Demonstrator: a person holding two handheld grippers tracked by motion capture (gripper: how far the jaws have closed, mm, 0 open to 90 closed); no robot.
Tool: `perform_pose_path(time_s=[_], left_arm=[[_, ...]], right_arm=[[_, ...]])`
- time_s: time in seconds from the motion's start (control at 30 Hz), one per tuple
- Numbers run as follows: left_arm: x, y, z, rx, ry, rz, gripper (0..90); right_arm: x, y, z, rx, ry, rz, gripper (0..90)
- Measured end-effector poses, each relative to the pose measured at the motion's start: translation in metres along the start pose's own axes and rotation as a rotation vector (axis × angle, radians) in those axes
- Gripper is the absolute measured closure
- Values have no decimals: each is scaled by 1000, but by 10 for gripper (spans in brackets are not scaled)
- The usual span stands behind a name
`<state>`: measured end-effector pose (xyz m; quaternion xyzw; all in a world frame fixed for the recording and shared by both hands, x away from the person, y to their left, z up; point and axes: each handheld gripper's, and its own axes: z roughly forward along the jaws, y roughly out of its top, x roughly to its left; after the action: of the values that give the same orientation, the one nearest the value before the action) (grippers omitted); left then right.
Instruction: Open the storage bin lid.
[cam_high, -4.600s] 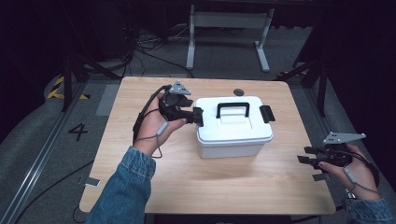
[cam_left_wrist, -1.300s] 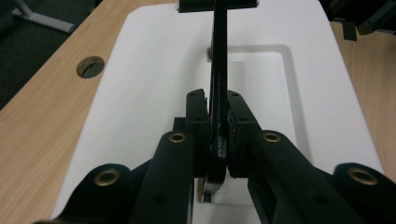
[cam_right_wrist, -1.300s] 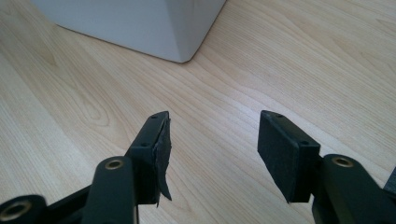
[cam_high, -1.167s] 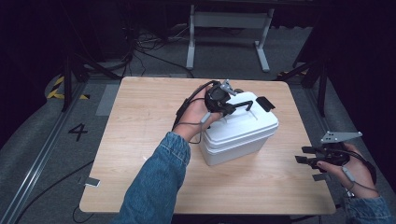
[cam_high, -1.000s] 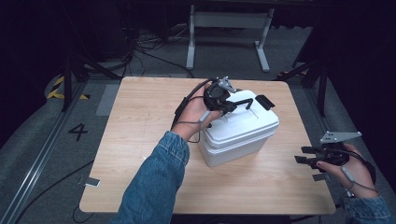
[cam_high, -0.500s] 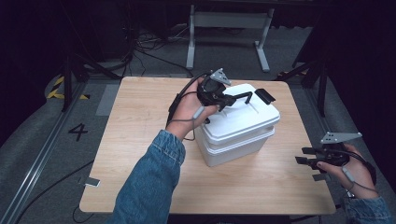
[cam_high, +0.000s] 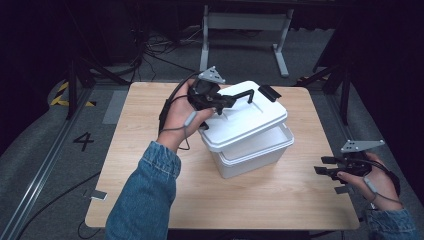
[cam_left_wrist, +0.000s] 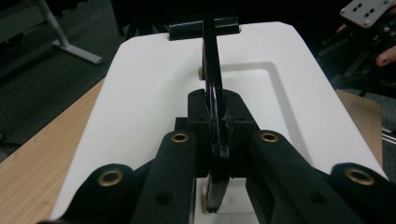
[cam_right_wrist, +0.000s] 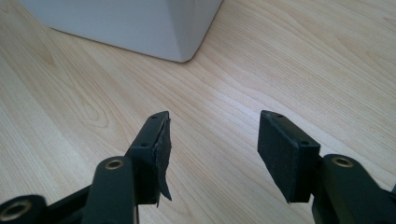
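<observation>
One readable mark: a black "4" (cam_high: 83, 141) on the grey floor (cam_high: 45, 150), just off the table's (cam_high: 150, 125) left edge, near its front-left corner; yellow-black hazard stripes (cam_high: 64, 95) on the floor farther back carry no text; nothing legible on anything standing on the table.

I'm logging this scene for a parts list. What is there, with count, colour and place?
box: 1, white, middle of the table, open at its left side
lid: 1, white, tilted above the box, lifted by its handle
handle: 1, black, on the lid
table: 1, light wood
metal frame: 1, grey, on the floor behind
left gripper: black, shut on the handle
right gripper: black, open, at the table's right edge
sleeves: 2, blue denim
</observation>
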<state>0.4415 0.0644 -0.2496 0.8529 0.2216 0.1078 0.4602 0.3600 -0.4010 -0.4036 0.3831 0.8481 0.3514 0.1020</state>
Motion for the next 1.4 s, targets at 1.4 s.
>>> perform_pose_path(time_s=[1.4], left_arm=[[60,-119,-116,26,332,-250,840]], right_arm=[[-2,23,32,39,51,-37,452]])
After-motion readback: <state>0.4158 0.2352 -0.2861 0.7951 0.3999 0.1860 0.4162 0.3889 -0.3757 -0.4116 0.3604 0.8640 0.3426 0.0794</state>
